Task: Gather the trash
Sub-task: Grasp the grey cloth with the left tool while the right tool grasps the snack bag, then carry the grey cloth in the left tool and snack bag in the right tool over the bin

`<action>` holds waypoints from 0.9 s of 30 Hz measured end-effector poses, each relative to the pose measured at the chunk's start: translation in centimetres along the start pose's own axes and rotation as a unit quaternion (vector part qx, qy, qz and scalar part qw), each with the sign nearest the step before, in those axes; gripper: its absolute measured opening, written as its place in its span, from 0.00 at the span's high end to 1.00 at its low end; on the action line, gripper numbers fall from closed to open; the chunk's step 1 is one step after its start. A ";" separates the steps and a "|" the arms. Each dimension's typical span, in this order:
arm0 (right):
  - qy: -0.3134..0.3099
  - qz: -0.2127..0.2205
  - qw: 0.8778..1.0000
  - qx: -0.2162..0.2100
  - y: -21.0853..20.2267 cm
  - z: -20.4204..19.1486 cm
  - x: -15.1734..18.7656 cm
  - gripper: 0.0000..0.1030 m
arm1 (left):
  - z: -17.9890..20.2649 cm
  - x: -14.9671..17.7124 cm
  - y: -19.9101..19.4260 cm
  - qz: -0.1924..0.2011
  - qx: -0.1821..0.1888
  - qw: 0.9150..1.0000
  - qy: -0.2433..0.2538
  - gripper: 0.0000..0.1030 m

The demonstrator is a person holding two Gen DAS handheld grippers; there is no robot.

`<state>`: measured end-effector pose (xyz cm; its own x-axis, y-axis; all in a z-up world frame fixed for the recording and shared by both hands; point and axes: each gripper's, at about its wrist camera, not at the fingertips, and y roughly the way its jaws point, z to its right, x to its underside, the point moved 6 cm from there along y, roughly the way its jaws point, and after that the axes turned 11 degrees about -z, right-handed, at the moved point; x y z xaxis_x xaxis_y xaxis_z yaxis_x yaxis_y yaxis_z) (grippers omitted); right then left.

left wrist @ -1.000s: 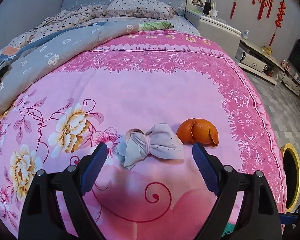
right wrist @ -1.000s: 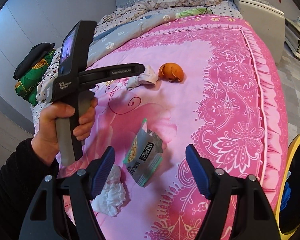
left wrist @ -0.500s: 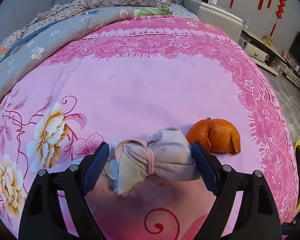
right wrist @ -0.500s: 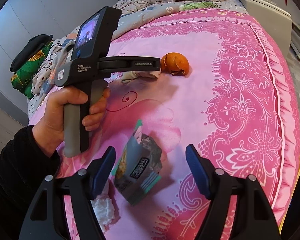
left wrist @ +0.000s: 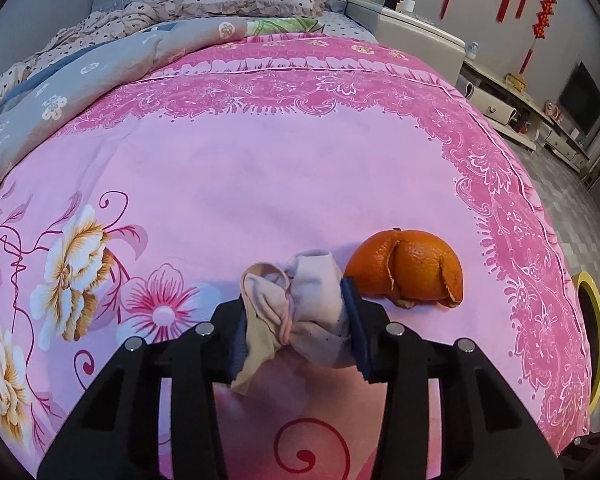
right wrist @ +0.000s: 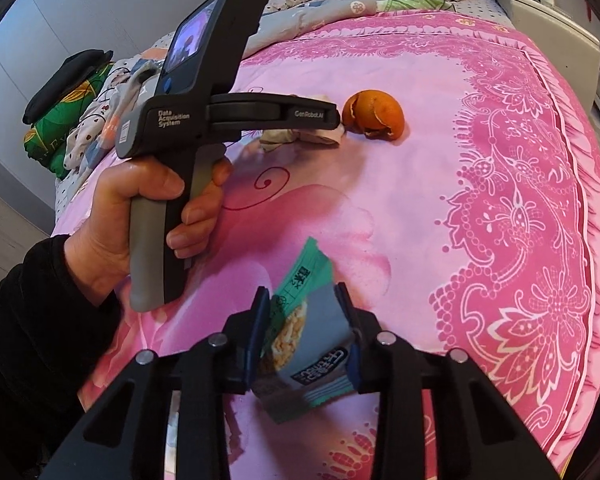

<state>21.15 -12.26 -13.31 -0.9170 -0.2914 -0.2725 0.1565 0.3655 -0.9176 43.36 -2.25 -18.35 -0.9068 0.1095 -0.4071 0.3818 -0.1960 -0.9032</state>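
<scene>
Between the right gripper's (right wrist: 303,336) blue pads sits a snack wrapper (right wrist: 308,344), pinched across its middle and raised off the pink bedspread (right wrist: 440,184); thin, light and crinkly, probably slippery, so a mid-body pinch looks safest. Its lower edge is hidden behind the fingers. Farther off, the left gripper (left wrist: 296,328) is clamped on a soft cloth wad (left wrist: 300,312) that bunches and droops, one tail hanging loose. Just beyond lies an orange peel (left wrist: 408,274), light, brittle, best taken across the dome. Bin: only a yellow rim (left wrist: 592,332), contents unseen.
</scene>
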 end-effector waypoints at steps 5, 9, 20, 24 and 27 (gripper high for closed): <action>-0.009 0.007 1.000 -0.002 -0.4 -0.4 0.2 0.78 | -0.1 0.2 -0.8 0.004 0.004 1.000 -0.003 0.66; -0.012 0.012 1.000 -0.001 -1.1 -0.5 0.3 0.78 | -0.2 0.4 -1.9 0.011 0.001 1.000 -0.003 0.68; -0.010 0.037 0.999 0.005 -3.9 -0.9 0.9 0.80 | -1.5 1.7 -6.9 0.044 0.003 0.999 -0.020 0.70; -0.007 0.043 0.999 0.009 -4.9 -0.9 1.3 0.80 | -1.7 2.7 -9.0 0.055 0.007 0.998 -0.024 0.70; -0.004 0.049 0.999 0.012 -5.8 -0.8 1.7 0.80 | -1.9 3.5 -10.5 0.061 0.006 0.998 -0.032 0.70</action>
<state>18.44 -14.17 -8.25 -0.8939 -0.2622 -0.3637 0.2547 0.3705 -0.8932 36.48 2.08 -10.53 -0.8636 0.0228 -0.5037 0.4877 -0.2157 -0.8459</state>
